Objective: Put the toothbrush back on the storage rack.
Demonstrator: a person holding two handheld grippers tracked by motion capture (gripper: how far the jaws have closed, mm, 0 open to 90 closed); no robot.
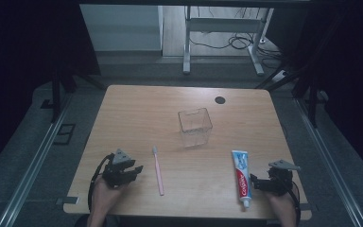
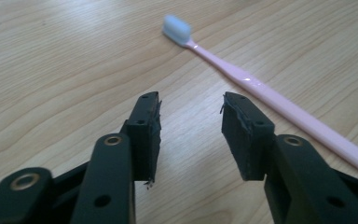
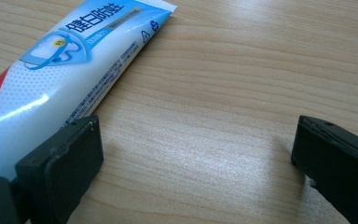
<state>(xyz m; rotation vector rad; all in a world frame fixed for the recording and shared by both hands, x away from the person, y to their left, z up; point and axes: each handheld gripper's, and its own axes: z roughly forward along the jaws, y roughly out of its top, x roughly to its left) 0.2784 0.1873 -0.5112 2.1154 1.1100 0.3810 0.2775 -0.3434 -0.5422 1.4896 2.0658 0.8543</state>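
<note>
A pink toothbrush [image 1: 158,170] with a white head lies on the wooden table [image 1: 137,109], left of centre. In the left gripper view the toothbrush [image 2: 261,91] runs past the right jaw. My left gripper [image 1: 134,171] sits just left of it, jaws partly apart with bare wood between them [image 2: 191,123]. A white, blue and red toothpaste tube [image 1: 241,176] lies at the front right. My right gripper [image 1: 255,183] rests right beside it, open wide [image 3: 196,149], with the tube [image 3: 60,79] outside its left jaw.
A clear plastic box [image 1: 195,126] stands open-topped in the middle of the table. A black round cap [image 1: 220,100] sits at the far right of the tabletop. Metal rails run along both sides of the table on the floor.
</note>
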